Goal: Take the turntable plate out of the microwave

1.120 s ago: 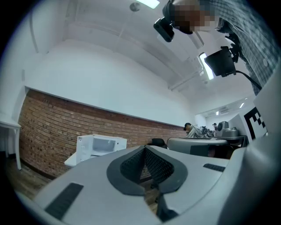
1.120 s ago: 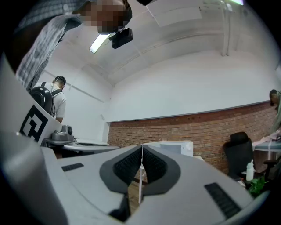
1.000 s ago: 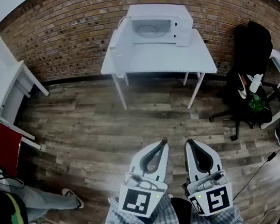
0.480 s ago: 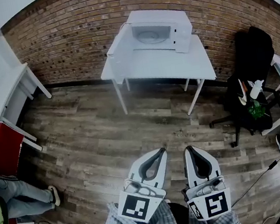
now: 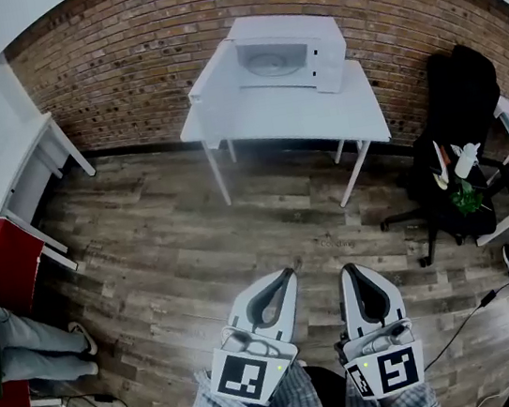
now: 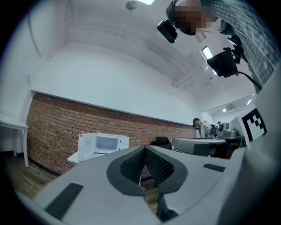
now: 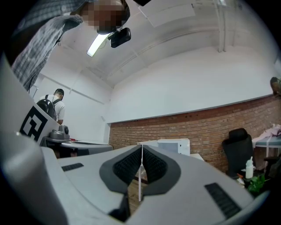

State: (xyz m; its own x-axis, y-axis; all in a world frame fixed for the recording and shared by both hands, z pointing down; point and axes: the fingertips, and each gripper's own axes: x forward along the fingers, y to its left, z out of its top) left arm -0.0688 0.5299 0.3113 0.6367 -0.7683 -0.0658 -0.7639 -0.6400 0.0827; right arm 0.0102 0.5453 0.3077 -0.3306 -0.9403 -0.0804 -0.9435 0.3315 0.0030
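I am walking over the brown wood-plank floor [image 5: 167,249] toward the white flat-topped bench [image 5: 317,113], which is looking slightly nearer than a second ago. I judge that reaching is still ahead. The boxy white microwave [image 5: 284,54] is standing at the bench's far edge with its door open, the round glassy turntable plate [image 5: 264,62] inside. My smooth grey left claw [image 5: 289,274] and right claw [image 5: 352,270] are both pressed together, pinching nothing.

We read no words or numbers; black-and-white square markers [image 5: 245,377] on the left gripper [image 5: 290,272] and right gripper [image 5: 348,270], lower centre, show only patterns.
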